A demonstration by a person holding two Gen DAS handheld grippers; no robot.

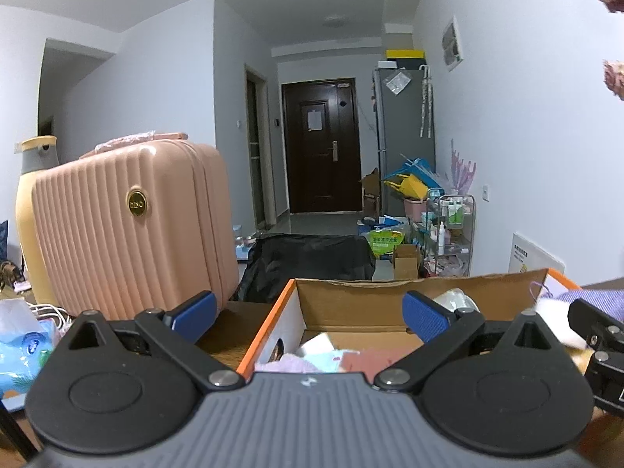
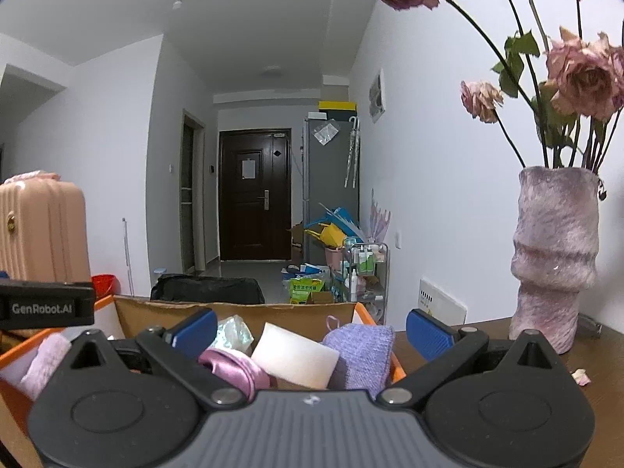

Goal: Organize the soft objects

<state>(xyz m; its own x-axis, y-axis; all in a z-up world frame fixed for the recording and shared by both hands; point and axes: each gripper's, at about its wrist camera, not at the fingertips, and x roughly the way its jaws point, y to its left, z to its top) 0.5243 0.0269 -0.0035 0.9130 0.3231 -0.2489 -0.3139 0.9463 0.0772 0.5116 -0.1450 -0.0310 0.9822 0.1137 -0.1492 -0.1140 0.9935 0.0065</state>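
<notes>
Standing largest on your tabletop [image 2: 600, 355] is the pink ribbed suitcase [image 1: 128, 226], upright at the left, well apart from the pale mauve vase [image 2: 555, 257] of dried roses [image 2: 581, 74] at the right. Between them sits the cardboard box [image 1: 351, 302] with orange outer walls, open at the top. It holds the soft objects: a lilac knitted cloth [image 2: 360, 353] against the right wall, a white foam block [image 2: 294, 355] just beside it, a shiny pink fabric piece [image 2: 234, 366] to the left of that, an iridescent bundle [image 2: 234, 333] behind, and a pale pink rolled cloth [image 2: 45, 362] at the left end.

Your left tool [image 1: 310, 316] is released, its blue pads spread wide over the box's near left corner, with nothing between them. Your right tool [image 2: 311, 329] is likewise released, its pads spread on either side of the foam block and lilac cloth without pressing on either. A single fallen petal [image 2: 580, 376] lies on the tabletop near the foot of the vase.
</notes>
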